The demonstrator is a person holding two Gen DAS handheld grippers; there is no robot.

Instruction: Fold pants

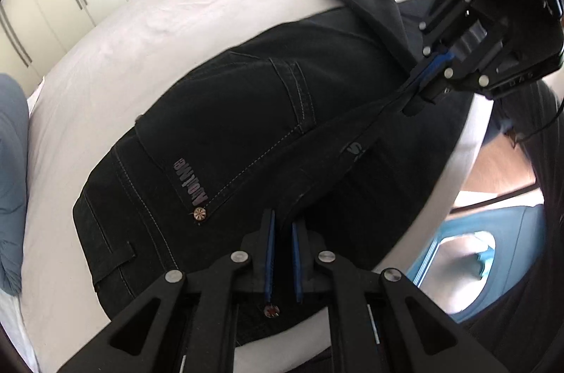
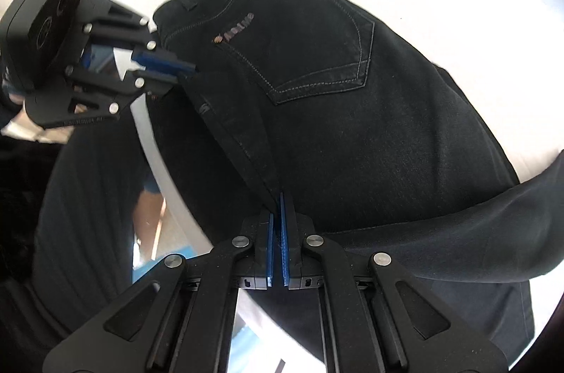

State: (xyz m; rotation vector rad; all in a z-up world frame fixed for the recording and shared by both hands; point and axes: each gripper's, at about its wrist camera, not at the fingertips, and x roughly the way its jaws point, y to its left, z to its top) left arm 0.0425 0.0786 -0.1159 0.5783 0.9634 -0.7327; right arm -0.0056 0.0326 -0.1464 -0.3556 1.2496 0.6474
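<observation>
White bedding covers the bed (image 1: 148, 31) that carries everything, and the black pants (image 1: 246, 112) lie across it, seat side up, with a stitched back pocket (image 2: 317, 55) and a small lettered label (image 1: 190, 179) beside a metal rivet (image 1: 200, 213) on show. Relative to that back pocket, the waistband with its belt loop (image 1: 116, 255) sits toward the bed's near edge in the left wrist view, and a fold of the same dark cloth rises along the pocket's far side, stretched taut between the two tools. The left hand-held gripper (image 1: 282, 232) has its blue pads (image 1: 269, 253) pressed together on this raised fold close to the rivet; in the right wrist view it reaches in from the left (image 2: 190, 69) and bites the cloth just beside the waistband. The right hand-held gripper (image 2: 277, 225) is likewise clamped tight on the fold's edge below the pocket, and from the left wrist camera it appears past the pocket at the upper right (image 1: 414, 80), cloth hanging from it. One pant leg (image 2: 476, 232) trails off past the pocket to the right. Beyond the pants, a blue-grey pillow (image 1: 12, 182) lies at the bed's edge, and pale wardrobe doors (image 1: 60, 6) stand behind the bed.
</observation>
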